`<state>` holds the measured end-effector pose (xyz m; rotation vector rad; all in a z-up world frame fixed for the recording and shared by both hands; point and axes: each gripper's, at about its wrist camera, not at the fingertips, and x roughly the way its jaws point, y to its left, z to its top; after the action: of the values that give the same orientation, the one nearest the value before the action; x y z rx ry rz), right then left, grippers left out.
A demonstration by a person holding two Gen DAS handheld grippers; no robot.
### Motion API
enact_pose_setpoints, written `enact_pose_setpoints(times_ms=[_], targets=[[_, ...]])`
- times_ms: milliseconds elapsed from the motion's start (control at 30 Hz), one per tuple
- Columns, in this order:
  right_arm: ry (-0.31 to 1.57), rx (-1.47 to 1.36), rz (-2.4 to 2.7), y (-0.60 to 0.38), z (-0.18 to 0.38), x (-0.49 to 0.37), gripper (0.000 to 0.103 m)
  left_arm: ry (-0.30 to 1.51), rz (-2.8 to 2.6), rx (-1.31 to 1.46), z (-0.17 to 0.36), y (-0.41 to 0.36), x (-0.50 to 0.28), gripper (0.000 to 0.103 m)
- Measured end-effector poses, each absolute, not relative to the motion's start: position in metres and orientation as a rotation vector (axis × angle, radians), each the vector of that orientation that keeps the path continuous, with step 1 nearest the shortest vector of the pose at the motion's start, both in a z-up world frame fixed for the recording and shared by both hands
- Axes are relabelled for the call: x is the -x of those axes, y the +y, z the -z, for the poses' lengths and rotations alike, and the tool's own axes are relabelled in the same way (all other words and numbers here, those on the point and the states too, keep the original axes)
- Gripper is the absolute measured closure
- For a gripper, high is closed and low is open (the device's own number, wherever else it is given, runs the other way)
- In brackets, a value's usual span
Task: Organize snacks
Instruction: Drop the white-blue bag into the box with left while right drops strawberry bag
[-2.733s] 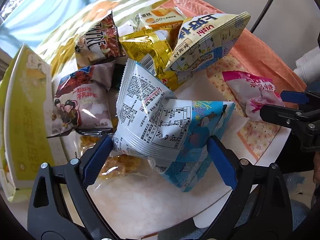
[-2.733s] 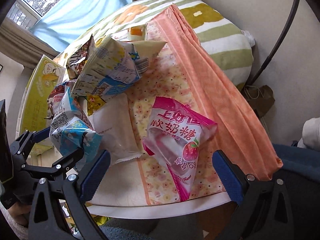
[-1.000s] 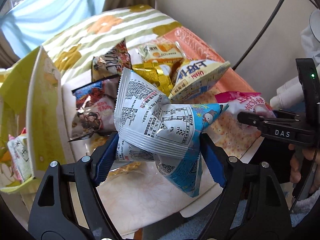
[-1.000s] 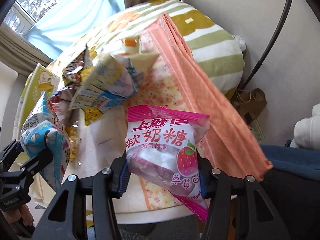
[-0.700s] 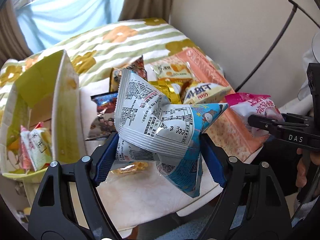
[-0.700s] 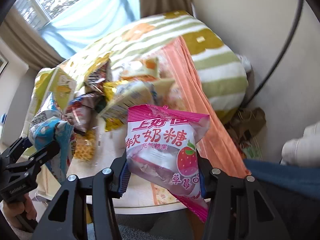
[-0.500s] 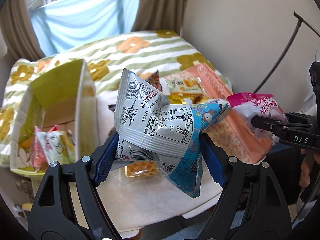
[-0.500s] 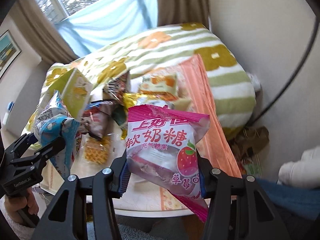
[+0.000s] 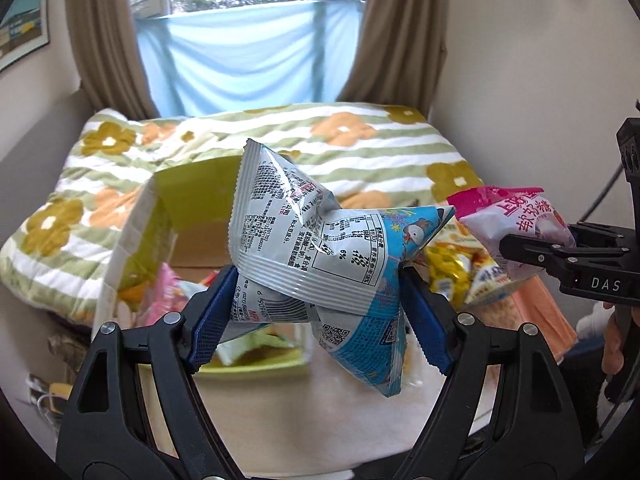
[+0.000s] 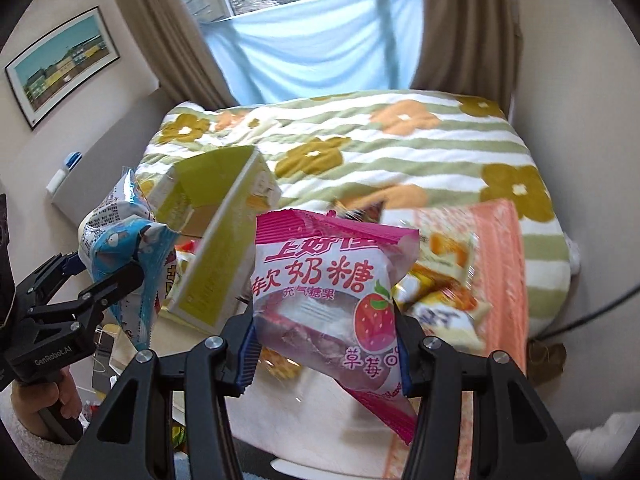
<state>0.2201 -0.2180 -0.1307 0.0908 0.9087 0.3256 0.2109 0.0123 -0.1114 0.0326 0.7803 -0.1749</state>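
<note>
From the left wrist view, the left claw (image 9: 316,312) squeezes a blue and silver snack bag (image 9: 316,256) between its blue pads and holds it up in the air above the tabletop (image 9: 320,412). Behind the bag stands a yellow-green box (image 9: 136,248) with its top open, and a few snacks already lie inside it. More snack bags (image 9: 452,272) sit in a pile on the tabletop to the right.

From the right wrist view, the right claw (image 10: 324,352) grips a pink strawberry candy bag (image 10: 328,292), also lifted off the tabletop. The box (image 10: 216,264) is to its left, near the left claw (image 10: 92,276).

I think the job is partly done: some snacks are in the box, two are on the way, and the pile is left
</note>
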Motion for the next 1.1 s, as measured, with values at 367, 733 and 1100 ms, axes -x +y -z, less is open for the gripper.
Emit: enact_pose_setpoints(times_ms=[367,733,1100], targets=[[0.896,-0.068,-0.413,-0.101,0.120,-0.299,0.054,0.806,0.116,-0.009,0.115,0.118,-0.286,0.025],[0.971,-0.081,-0.390,-0.031,0.144,-0.374,0.054,0.934,0.169,0.010,0.164,0.173,-0.383,0.025],[1.029,-0.114,-0.317,-0.017,0.163,-0.407,0.054,1.034,0.229,-0.027,0.203,0.177,-0.425,0.015]])
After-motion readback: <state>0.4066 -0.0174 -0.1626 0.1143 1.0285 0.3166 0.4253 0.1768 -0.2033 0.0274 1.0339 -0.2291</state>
